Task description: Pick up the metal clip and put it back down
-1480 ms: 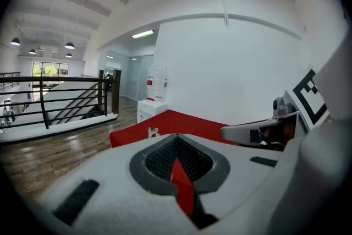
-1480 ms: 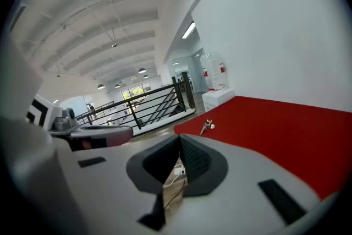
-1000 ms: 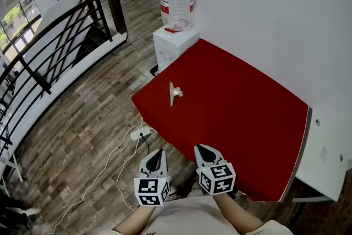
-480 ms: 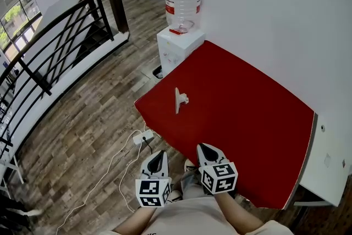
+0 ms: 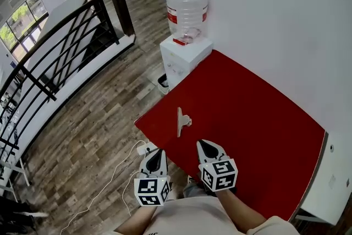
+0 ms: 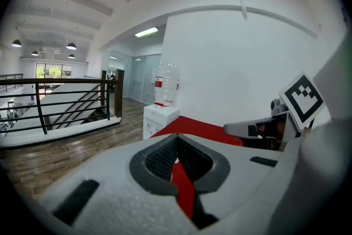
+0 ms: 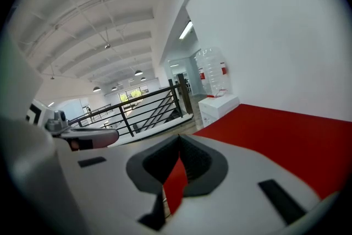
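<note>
The metal clip (image 5: 182, 120) lies on the red table (image 5: 247, 113) near its front left corner, silver, with its lever sticking up. Both grippers hover low at the table's near edge, short of the clip. My left gripper (image 5: 155, 153) is shut and holds nothing; it hangs over the floor just off the table's corner. My right gripper (image 5: 205, 145) is shut and empty too, over the table edge to the right of the clip. In the left gripper view (image 6: 176, 143) and the right gripper view (image 7: 179, 143) the jaws meet at their tips, and the clip is hidden.
A white water dispenser (image 5: 184, 55) with a clear bottle (image 5: 187, 3) stands at the table's far left corner against the white wall (image 5: 264, 14). A black stair railing (image 5: 55, 63) runs at left. A power strip (image 5: 146, 148) and cables lie on the wooden floor.
The head view has closed in on the table: the clip now sits lower in the picture and nearer to both grippers. Both grippers stay shut and empty.
</note>
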The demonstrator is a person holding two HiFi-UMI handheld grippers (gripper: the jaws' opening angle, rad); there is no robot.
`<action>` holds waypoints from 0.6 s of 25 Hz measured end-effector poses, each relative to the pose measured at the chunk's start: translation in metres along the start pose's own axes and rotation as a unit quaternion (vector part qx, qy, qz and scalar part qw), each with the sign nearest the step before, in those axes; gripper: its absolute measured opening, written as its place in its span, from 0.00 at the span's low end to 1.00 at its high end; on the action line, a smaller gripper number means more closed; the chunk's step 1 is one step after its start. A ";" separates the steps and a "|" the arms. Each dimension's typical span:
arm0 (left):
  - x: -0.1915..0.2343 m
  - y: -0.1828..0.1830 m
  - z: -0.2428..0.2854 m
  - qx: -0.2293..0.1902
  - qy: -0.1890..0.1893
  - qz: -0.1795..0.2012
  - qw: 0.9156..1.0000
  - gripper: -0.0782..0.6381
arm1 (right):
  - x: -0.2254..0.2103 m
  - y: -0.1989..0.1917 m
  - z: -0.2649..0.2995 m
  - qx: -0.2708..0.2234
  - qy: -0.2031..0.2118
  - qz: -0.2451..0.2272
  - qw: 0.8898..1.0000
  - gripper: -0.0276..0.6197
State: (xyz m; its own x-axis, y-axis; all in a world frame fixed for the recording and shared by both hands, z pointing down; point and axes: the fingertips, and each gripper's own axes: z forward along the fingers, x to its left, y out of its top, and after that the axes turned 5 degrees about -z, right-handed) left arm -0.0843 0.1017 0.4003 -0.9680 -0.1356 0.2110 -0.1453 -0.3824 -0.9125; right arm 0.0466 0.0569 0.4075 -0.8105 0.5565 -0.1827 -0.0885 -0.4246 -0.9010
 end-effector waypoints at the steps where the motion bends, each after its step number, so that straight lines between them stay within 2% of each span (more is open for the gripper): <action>1: -0.001 0.005 0.008 -0.002 0.001 -0.002 1.000 0.12 | -0.005 0.004 0.004 0.001 0.001 0.000 1.000 0.05; 4: -0.005 0.018 0.026 -0.007 0.002 -0.002 1.000 0.12 | -0.017 0.016 0.014 0.003 0.001 -0.008 1.000 0.05; 11: 0.012 0.030 0.068 0.007 -0.005 0.001 1.000 0.12 | -0.033 0.026 0.047 0.009 -0.006 0.008 1.000 0.05; 15: 0.019 0.032 0.086 0.026 -0.027 -0.002 0.999 0.12 | -0.032 0.032 0.058 0.004 -0.012 0.038 0.999 0.05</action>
State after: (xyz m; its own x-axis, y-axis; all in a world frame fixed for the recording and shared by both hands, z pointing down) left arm -0.0900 0.0087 0.4054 -0.9549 -0.1815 0.2351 -0.1377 -0.4306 -0.8920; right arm 0.0365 -0.0163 0.4072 -0.8289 0.5047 -0.2413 -0.0305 -0.4715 -0.8814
